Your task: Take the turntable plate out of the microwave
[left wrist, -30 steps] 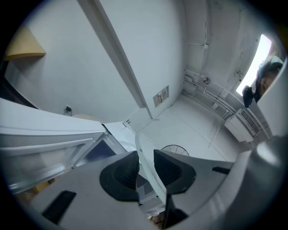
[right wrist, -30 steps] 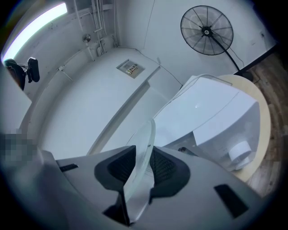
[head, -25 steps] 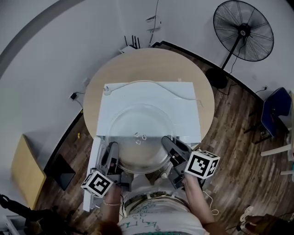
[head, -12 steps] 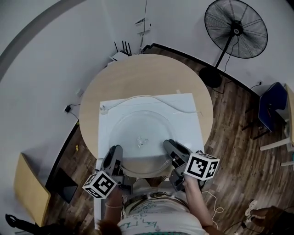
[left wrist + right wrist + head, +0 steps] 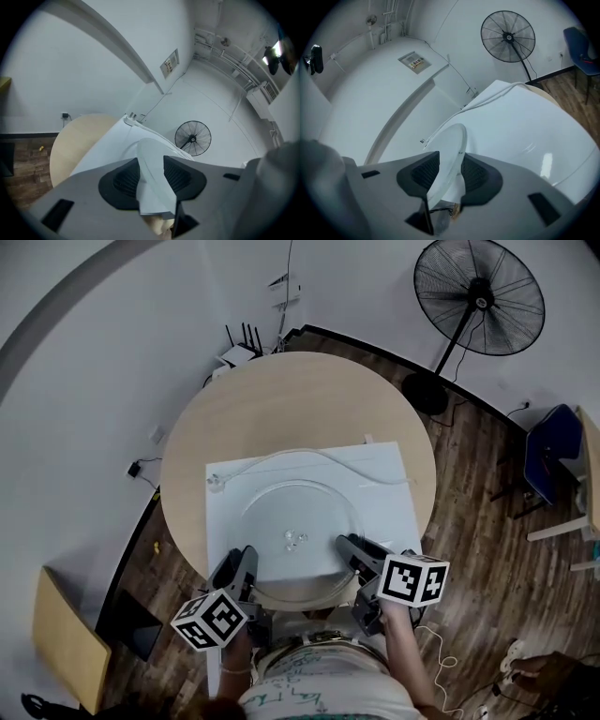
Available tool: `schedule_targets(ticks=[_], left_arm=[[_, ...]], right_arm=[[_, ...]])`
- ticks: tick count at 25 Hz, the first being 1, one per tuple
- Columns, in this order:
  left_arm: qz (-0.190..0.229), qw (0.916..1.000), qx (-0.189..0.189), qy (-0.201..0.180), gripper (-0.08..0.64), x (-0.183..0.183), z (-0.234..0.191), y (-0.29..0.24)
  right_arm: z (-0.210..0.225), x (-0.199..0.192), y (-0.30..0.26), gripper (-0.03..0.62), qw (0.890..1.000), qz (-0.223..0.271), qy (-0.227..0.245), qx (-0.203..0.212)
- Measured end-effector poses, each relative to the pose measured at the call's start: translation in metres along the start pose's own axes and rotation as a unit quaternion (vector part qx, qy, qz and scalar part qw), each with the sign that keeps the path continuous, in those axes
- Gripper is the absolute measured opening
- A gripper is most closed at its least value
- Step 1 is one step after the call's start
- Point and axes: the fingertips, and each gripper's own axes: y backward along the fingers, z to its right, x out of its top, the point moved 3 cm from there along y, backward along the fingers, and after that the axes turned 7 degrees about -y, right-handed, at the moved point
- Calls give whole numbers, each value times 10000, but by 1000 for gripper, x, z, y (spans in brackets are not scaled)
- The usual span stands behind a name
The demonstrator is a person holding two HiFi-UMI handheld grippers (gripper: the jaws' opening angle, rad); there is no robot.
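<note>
The clear glass turntable plate (image 5: 298, 517) lies flat on top of the white microwave (image 5: 380, 479), and its near rim overhangs the front edge. My left gripper (image 5: 246, 563) is at the near-left rim and my right gripper (image 5: 352, 549) at the near-right rim. Both pairs of jaws have just been opening. In the left gripper view the plate (image 5: 151, 157) crosses slantwise between the pads of the left gripper (image 5: 151, 176). In the right gripper view the plate's rim (image 5: 451, 143) stands loosely between the pads of the right gripper (image 5: 450, 171). Neither gripper clamps it.
The microwave sits on a round wooden table (image 5: 281, 399). A white cable (image 5: 281, 457) trails over the microwave's top behind the plate. A standing fan (image 5: 478, 301) and a blue chair (image 5: 553, 451) are on the wooden floor to the right.
Both grippers and the plate have shifted forward and slightly down over the microwave's top. The plate now rests farther onto it, and the jaws stand wider round its rim.
</note>
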Motion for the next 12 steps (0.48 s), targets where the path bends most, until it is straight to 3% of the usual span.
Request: schedule_targets(ticks=[6, 8, 12], left_arm=[[-609, 9977, 124, -278, 169, 1, -5, -9], [-861, 9940, 227, -642, 181, 1, -7, -10], [-1544, 9740, 433, -1603, 204, -2, -4, -14]], right_arm=[[3, 2, -10, 133, 9980, -516, 64, -364], [3, 3, -12, 136, 9965, -668, 141, -491], [5, 10, -14, 147, 9914, -903, 438, -839]])
